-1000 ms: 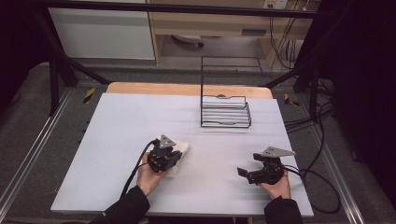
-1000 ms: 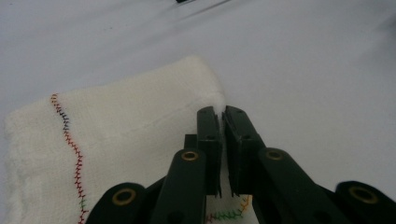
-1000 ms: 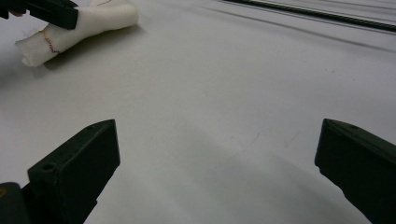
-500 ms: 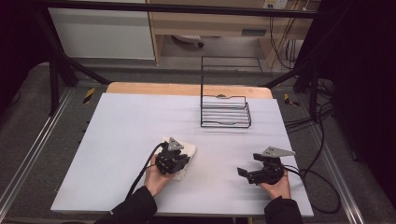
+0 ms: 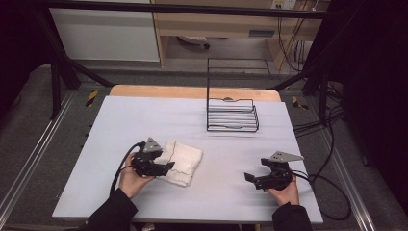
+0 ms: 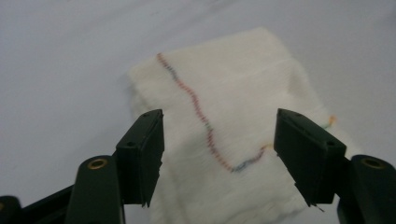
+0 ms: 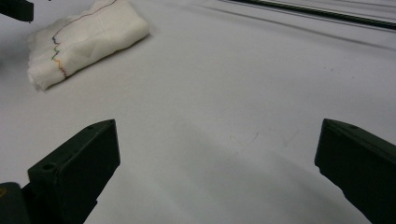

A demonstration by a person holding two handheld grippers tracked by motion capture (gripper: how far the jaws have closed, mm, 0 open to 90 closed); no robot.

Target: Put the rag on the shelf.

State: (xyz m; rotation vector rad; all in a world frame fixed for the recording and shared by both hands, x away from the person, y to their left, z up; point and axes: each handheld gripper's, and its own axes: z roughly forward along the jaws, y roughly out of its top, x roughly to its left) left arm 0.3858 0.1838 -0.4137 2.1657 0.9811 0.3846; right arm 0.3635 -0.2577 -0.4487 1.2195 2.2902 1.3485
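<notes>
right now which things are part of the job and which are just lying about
In the job:
- folded white cloth
- left gripper, fingers open over the cloth
- right gripper, open, apart from the cloth

Lying about:
- black wire rack
- cables

High view sits above the near edge, faces forward and down, takes in the whole table (image 5: 144, 120), wire rack (image 5: 232, 115) at the far side, floor beyond; left gripper view rides low on the left gripper (image 5: 166, 166), looks rightward along its jaws, very close over the folded cloth (image 6: 233, 121); right gripper view rides on the right gripper (image 5: 246, 177), skims low over the tabletop facing left, cloth (image 7: 84, 37) far off at its top left; all three views share the cloth (image 5: 183, 161) and surrounding table surface.
</notes>
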